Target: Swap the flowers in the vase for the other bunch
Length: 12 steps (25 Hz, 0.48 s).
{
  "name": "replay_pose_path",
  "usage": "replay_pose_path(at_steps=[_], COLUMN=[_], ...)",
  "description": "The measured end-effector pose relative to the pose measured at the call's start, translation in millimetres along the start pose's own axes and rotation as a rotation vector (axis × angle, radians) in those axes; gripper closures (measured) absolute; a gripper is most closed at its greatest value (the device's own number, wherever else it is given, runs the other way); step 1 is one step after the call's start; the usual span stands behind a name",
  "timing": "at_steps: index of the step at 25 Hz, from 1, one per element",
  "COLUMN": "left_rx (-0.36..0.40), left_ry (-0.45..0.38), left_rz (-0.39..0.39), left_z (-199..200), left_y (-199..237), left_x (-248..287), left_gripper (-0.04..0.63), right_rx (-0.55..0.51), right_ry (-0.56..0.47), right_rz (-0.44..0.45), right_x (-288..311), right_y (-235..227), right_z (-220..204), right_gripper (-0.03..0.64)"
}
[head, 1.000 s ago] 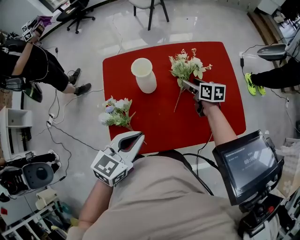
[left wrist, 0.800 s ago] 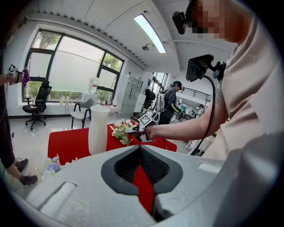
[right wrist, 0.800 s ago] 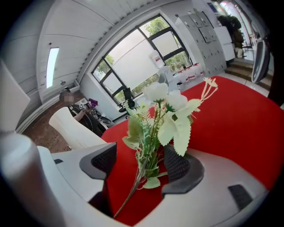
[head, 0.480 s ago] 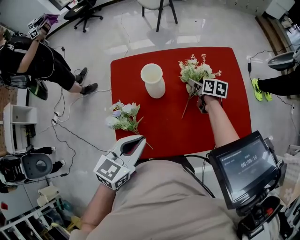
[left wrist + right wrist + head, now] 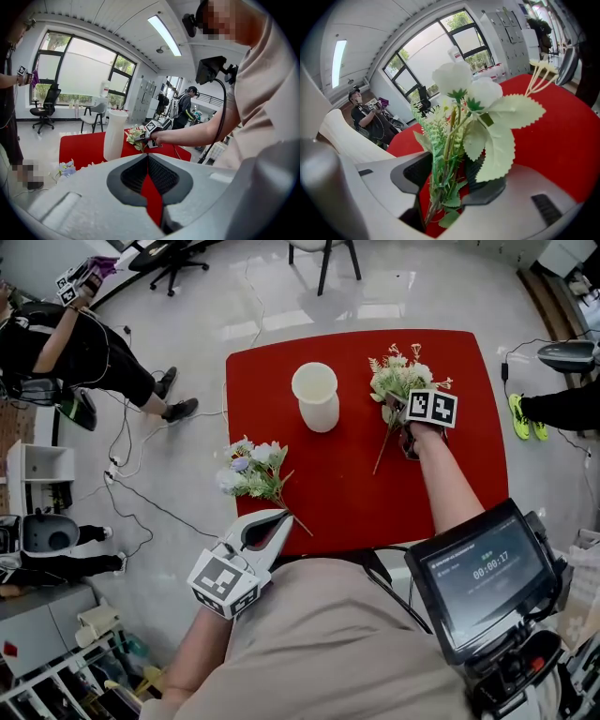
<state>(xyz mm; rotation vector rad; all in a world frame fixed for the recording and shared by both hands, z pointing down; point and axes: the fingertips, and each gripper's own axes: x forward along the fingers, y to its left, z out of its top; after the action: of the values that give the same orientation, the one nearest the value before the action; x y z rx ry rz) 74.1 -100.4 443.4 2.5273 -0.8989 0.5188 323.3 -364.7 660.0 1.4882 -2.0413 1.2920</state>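
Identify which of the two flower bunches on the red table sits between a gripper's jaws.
The white-and-green bunch right of the vase: its stems stand between the right gripper's closing jaws. The bluish bunch lies untouched.

You have bare tabletop (image 5: 347, 488) free from the white vase (image 5: 316, 397) to the near edge, with a blue-white bunch (image 5: 251, 472) lying at its left edge and a green-white bunch (image 5: 398, 381) right of the vase.
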Motion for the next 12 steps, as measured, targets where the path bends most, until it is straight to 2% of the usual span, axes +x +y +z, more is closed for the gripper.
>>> replay_pose_path(at_steps=[6, 12], left_rx=[0.001, 0.009], left_ry=[-0.003, -0.012], left_rz=[-0.007, -0.012], left_z=[0.3, 5.4], left_y=[6.6, 13.8], left_x=[-0.2, -5.0], left_gripper=[0.588, 0.588], right_rx=[-0.011, 0.002], right_ry=[-0.012, -0.043], right_rz=[-0.011, 0.004], right_x=[1.9, -4.1], right_y=[-5.8, -1.7], right_z=[-2.4, 1.0], right_gripper=[0.467, 0.513])
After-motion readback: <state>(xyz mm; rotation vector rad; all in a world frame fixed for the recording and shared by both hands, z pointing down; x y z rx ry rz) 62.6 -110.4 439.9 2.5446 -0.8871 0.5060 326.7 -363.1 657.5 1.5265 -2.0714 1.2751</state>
